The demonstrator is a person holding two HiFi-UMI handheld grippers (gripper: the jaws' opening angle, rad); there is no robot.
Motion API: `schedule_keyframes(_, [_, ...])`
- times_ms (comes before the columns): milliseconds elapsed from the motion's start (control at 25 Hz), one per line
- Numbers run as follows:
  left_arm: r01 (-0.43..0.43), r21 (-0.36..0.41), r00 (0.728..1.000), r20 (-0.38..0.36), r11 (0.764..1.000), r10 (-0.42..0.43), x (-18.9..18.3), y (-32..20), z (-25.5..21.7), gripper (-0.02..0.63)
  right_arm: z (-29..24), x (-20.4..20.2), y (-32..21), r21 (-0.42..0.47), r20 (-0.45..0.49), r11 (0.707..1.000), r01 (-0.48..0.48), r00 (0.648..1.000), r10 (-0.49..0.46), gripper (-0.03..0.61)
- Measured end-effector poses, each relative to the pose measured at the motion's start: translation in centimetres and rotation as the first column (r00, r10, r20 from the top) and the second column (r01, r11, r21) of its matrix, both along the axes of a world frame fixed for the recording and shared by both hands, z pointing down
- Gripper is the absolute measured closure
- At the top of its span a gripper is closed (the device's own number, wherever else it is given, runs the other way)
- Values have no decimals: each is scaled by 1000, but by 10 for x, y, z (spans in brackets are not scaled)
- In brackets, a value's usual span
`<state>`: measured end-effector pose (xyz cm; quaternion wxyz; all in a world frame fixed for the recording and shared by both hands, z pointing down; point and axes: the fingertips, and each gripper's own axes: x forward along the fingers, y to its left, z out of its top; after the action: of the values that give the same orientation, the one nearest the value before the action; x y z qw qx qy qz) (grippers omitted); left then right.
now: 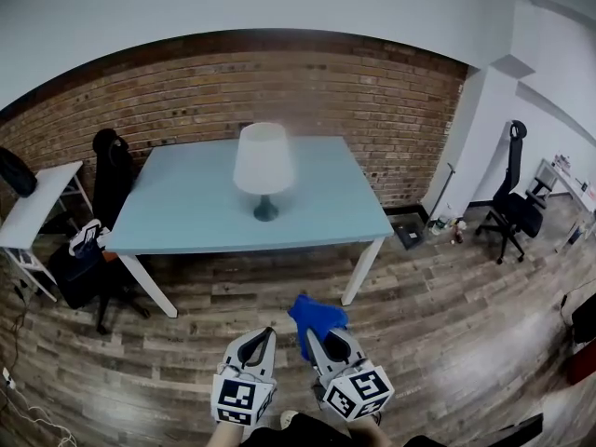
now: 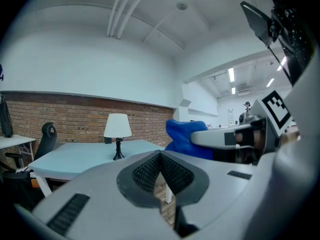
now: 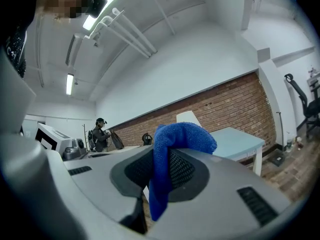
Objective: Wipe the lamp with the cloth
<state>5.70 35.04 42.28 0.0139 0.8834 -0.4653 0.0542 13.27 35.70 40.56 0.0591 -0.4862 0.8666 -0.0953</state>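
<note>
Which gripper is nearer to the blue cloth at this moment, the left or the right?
Right. The right gripper is shut on the cloth. The left gripper is beside it, on the cloth's left, shut, empty and apart from the cloth.

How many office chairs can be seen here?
2. One black chair stands at the blue table's left end; the second chair stands apart at the far right. A dark shape at the far left edge may be a third; unclear.
</note>
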Motion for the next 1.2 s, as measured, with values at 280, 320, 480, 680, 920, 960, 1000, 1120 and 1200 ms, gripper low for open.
schedule_keyframes(280, [15,10,1000,-18,1000,-15,16,-52,-3,606,3,13,-56,-7,13,1000,-1,1000,1,518])
schedule_keyframes(320, [16,11,1000,-15,1000,-15,16,-57,-3,606,4,14,-62,-9,15,1000,-4,1000,4,519])
schedule_keyframes(480, [20,3,1000,-9,1000,-20,16,-75,0,605,5,17,-79,-7,17,1000,-6,1000,6,520])
schedule_keyframes(680, [14,-11,1000,-9,1000,-15,19,-95,6,605,9,22,-100,-20,24,1000,-13,1000,13,520])
schedule_keyframes(920, [19,-11,1000,-9,1000,-19,12,-140,8,605,11,11,-144,-20,42,1000,4,999,-3,519])
schedule_keyframes(960, [23,-10,1000,-10,1000,-23,10,-150,7,606,11,10,-153,-20,42,1000,6,999,-5,518])
schedule_keyframes(1000, [25,-8,1000,-12,1000,-25,9,-161,6,605,11,9,-162,-20,42,1000,8,999,-7,518])
schedule_keyframes(1120, [26,0,999,-19,1000,-26,2,-192,1,606,9,4,-196,-25,42,1000,6,999,-5,519])
schedule_keyframes(1200, [29,1,999,-25,1000,-29,-5,-216,0,606,7,-3,-220,-29,39,999,13,999,-12,518])
